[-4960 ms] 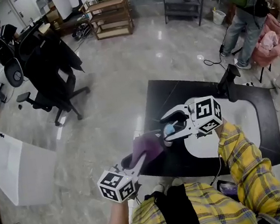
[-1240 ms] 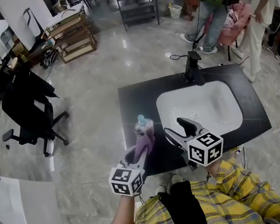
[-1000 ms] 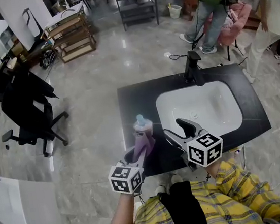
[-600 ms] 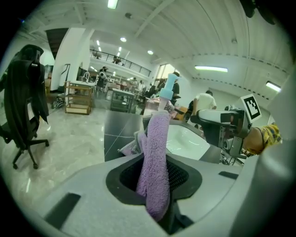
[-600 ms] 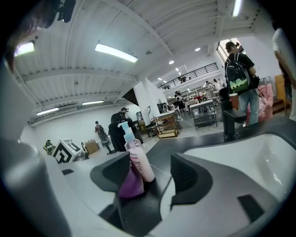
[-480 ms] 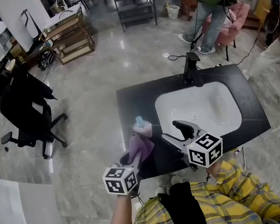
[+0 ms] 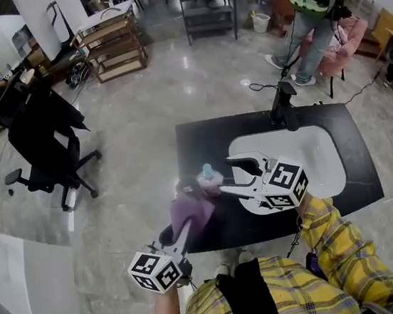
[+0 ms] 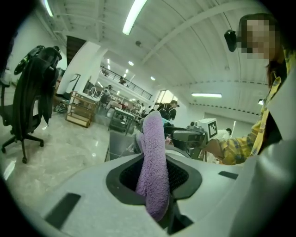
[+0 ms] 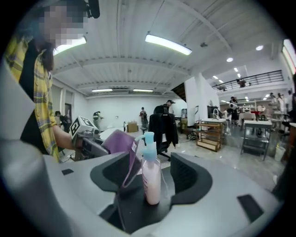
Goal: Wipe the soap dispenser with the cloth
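Nearest the wearer, the left tongs (image 7: 179, 228) are clenched on the purple cloth (image 8: 152, 139), which stands up out of the jaws as a thick folded strip. Just beyond, the cloth's free end reaches the soap dispenser (image 9: 151, 173), a pale pink pump bottle with a light blue top that stands upright near the left front edge of the black table (image 7: 194, 138). In the right gripper view the cloth lies against the bottle's side.

The right tongs (image 7: 226, 175) come in from the sink (image 7: 318, 151) side, released and wide apart, with the bottle standing between the jaws and a gap on either side of it. They appear to be set to steady the bottle, though they are not gripping it.

The wipe looks barely under way: cloth and bottle meet, but most of the bottle's surface is likely unwiped, including the far side and the pump.

From the head view the cloth covers the bottle's lower body, so the extent of contact is unclear. Whether the bottle is already clean cannot be judged. Farther off stand a dark faucet (image 7: 284, 105), an office chair (image 7: 41, 123), and people (image 7: 311, 15) at the room's edge.
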